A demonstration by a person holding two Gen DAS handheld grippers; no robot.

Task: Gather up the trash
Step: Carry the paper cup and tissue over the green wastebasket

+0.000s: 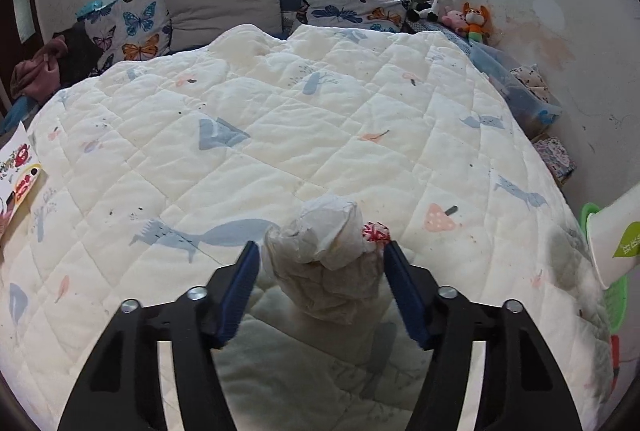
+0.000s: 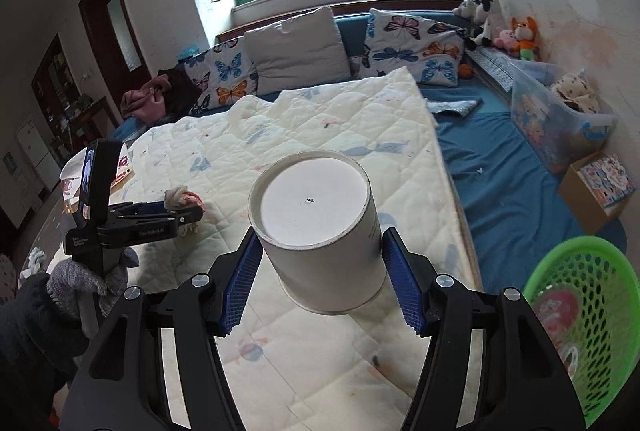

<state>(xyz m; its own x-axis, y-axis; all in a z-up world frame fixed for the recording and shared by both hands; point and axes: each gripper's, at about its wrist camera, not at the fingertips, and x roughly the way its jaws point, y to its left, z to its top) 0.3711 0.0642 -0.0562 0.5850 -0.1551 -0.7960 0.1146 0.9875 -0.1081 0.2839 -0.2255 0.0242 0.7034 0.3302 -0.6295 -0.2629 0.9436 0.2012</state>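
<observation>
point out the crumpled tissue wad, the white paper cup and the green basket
crumpled tissue wad (image 1: 326, 263): left wrist view, middle of the wad
white paper cup (image 2: 314, 201): right wrist view, its flat bottom
green basket (image 2: 580, 267): right wrist view, perforated wall

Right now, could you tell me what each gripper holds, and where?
Right gripper: paper cup, by its sides. Left gripper: crumpled tissue between the pads, grip unclear.

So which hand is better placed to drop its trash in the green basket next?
Right. Its tool grips the white paper cup, and the green basket sits close at its lower right. The left tool, around the crumpled tissue wad, looks farther away across the quilt.
</observation>
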